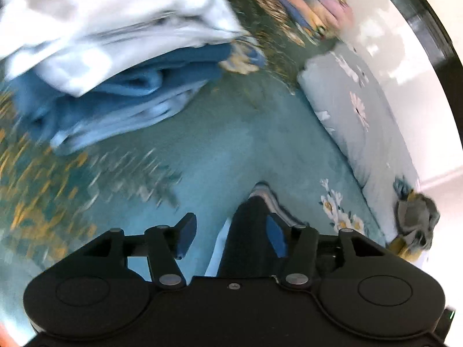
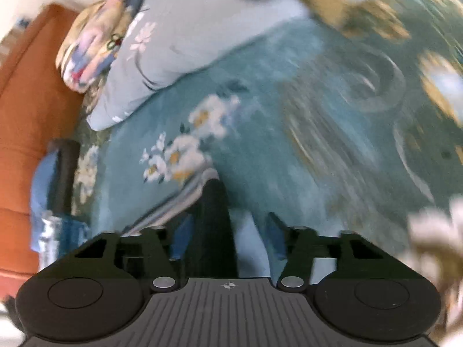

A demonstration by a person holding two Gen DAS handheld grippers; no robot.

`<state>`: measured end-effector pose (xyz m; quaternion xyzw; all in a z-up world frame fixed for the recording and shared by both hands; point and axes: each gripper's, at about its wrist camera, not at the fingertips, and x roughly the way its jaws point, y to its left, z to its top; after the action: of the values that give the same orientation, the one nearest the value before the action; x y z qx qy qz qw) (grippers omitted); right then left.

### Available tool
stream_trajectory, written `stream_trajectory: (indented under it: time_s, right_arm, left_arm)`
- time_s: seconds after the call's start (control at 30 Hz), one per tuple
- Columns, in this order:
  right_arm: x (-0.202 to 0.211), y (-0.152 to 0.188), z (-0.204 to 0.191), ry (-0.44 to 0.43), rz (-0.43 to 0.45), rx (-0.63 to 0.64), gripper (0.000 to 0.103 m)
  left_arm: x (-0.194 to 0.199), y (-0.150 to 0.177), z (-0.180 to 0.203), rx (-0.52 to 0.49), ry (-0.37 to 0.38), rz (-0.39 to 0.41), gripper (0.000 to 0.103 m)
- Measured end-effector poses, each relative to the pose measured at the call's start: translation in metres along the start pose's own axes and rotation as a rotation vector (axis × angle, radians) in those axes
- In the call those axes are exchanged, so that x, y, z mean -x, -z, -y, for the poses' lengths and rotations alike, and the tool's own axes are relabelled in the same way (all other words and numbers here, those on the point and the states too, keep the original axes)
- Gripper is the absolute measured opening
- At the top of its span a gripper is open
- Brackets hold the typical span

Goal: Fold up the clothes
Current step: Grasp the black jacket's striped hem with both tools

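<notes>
Both claws, left claw (image 1: 230, 235) and right claw (image 2: 227, 235), are wide, with a dark striped cloth (image 1: 251, 231) loose between their fingers. Nothing pinches it, so it could slip onto the bedspread (image 1: 231, 150).

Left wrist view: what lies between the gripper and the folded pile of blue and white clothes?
Only bare teal floral bedspread separates the left gripper from the folded pile in the left wrist view; a dark striped garment sits between the fingers.
</notes>
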<state>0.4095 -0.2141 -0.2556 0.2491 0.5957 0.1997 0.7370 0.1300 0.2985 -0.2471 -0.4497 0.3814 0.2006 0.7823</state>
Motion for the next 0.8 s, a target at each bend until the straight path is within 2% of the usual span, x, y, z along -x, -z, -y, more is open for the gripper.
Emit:
stream_trajectory:
  time_s: [0.03, 0.07, 0.17, 0.23, 0.3, 0.43, 0.53, 0.67, 0.77, 0.8]
  right_arm:
    - [0.006, 0.011, 0.006, -0.012, -0.01, -0.024, 0.061]
    - [0.009, 0.017, 0.009, -0.019, -0.031, -0.029, 0.067]
    - [0.006, 0.022, 0.01, -0.015, -0.094, 0.027, 0.072]
    - [-0.005, 0.012, 0.009, -0.03, -0.112, 0.072, 0.084]
    - [-0.023, 0.0, 0.01, -0.069, -0.159, 0.085, 0.092]
    - [-0.055, -0.01, 0.006, -0.079, -0.249, 0.15, 0.094]
    - [-0.075, -0.01, 0.003, -0.12, -0.338, 0.183, 0.099]
    - [-0.087, -0.012, 0.008, -0.155, -0.375, 0.182, 0.103]
    - [-0.089, -0.018, 0.011, -0.218, -0.402, 0.164, 0.102]
    - [-0.09, -0.02, 0.011, -0.24, -0.415, 0.164, 0.095]
  left_arm:
    - [0.005, 0.007, -0.005, 0.017, 0.005, -0.009, 0.056]
    - [0.005, 0.011, -0.007, 0.015, 0.009, -0.03, 0.057]
    - [-0.006, 0.009, -0.009, -0.068, 0.009, -0.116, 0.061]
    - [-0.022, -0.002, -0.007, -0.157, 0.066, -0.194, 0.079]
    - [-0.044, -0.014, -0.009, -0.204, 0.124, -0.298, 0.079]
    - [-0.073, -0.033, -0.009, -0.248, 0.153, -0.436, 0.08]
    - [-0.089, -0.038, -0.012, -0.239, 0.184, -0.496, 0.081]
    - [-0.11, -0.032, -0.016, -0.241, 0.22, -0.557, 0.082]
    - [-0.121, -0.029, -0.019, -0.222, 0.261, -0.585, 0.084]
    - [-0.123, -0.029, -0.02, -0.212, 0.28, -0.588, 0.084]
